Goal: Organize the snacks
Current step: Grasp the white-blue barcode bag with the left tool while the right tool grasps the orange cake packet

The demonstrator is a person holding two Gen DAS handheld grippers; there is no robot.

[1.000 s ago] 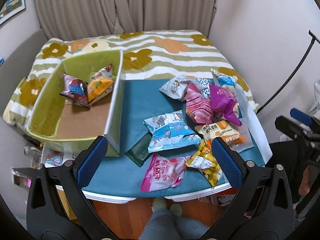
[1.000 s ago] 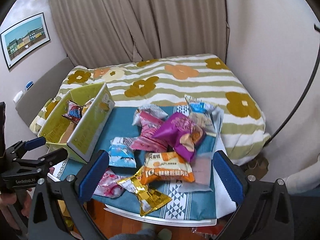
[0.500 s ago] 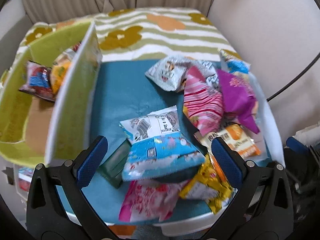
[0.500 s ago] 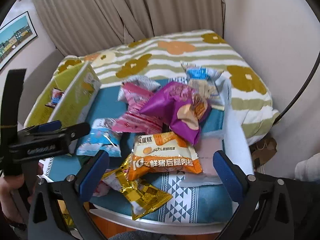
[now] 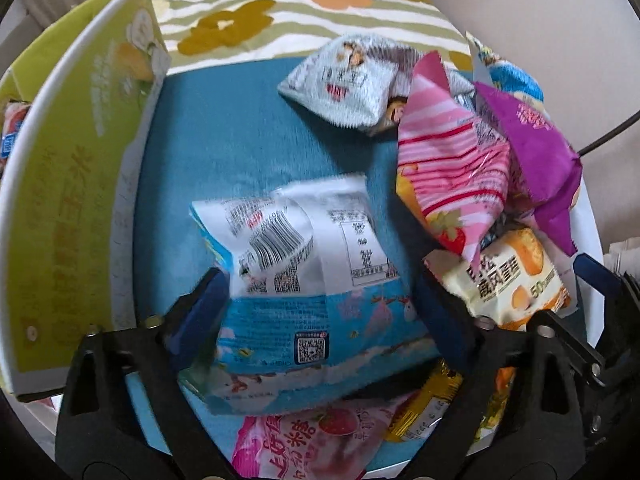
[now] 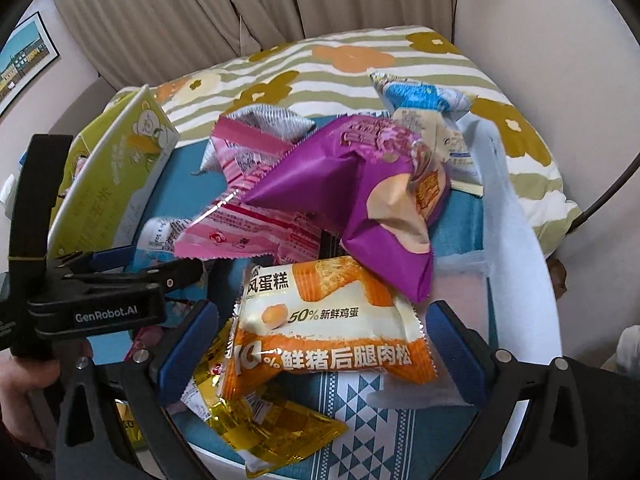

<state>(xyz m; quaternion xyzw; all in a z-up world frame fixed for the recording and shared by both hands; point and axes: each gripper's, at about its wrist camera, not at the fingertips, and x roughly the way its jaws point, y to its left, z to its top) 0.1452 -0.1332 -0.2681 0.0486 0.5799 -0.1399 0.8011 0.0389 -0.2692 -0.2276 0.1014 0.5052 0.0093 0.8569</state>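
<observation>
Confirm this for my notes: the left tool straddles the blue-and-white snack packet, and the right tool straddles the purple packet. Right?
Half right. The right tool straddles the orange-and-white cake packet, not the purple packet, which lies beyond it; the right wrist view shows this. The left tool does straddle the blue-and-white snack packet, its jaws just closing in.

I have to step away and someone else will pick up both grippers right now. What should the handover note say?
Left gripper: jaws have just been closing around the blue-and-white packet; a firm grip is not clear.
Right gripper: open, straddling the orange-and-white cake packet, not pressing it.
Done: at least one packet shows in the green box.
Left: pink striped, purple, gold, strawberry and other packets lie piled on the blue cloth.
</observation>
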